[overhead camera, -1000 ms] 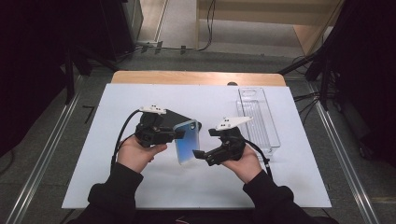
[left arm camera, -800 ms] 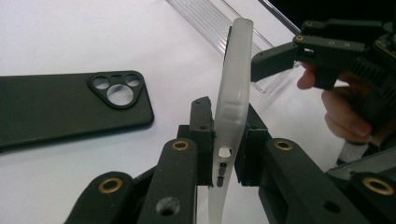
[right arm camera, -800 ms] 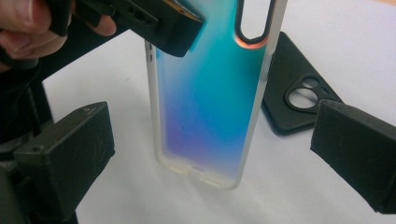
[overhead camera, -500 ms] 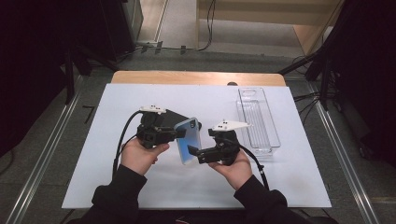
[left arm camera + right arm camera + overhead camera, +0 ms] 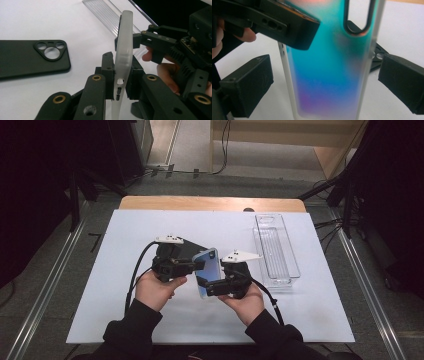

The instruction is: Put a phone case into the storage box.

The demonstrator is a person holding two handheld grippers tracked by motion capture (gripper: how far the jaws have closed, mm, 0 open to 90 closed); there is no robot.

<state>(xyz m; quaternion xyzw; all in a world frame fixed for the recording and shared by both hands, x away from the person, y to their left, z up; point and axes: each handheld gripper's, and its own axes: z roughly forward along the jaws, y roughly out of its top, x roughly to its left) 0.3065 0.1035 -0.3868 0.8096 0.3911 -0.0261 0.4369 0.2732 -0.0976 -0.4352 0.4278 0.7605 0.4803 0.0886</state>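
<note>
A blue case [image 5: 208, 271] is pinched on edge by the left claw [image 5: 119, 83] above the bench [image 5: 125, 320]; the right claw [image 5: 324, 85] is spread around it

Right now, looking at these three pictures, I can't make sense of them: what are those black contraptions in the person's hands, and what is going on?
No robot here: a person sits at a white table and holds a hand-operated clamp, called a gripper, in each hand. The high view looks down from above. Each of the other two pictures comes from a small camera riding on one gripper, looking along its own black jaws.

The left gripper is shut on the edge of a phone case, frosted at the rim with a blue-to-purple back; the left gripper view shows its pads squeezing it. The right gripper has its jaws spread on either side of the same case, not touching it, as the right gripper view shows.

On the table lie a black phone case, back up, and a clear plastic tray.
</note>
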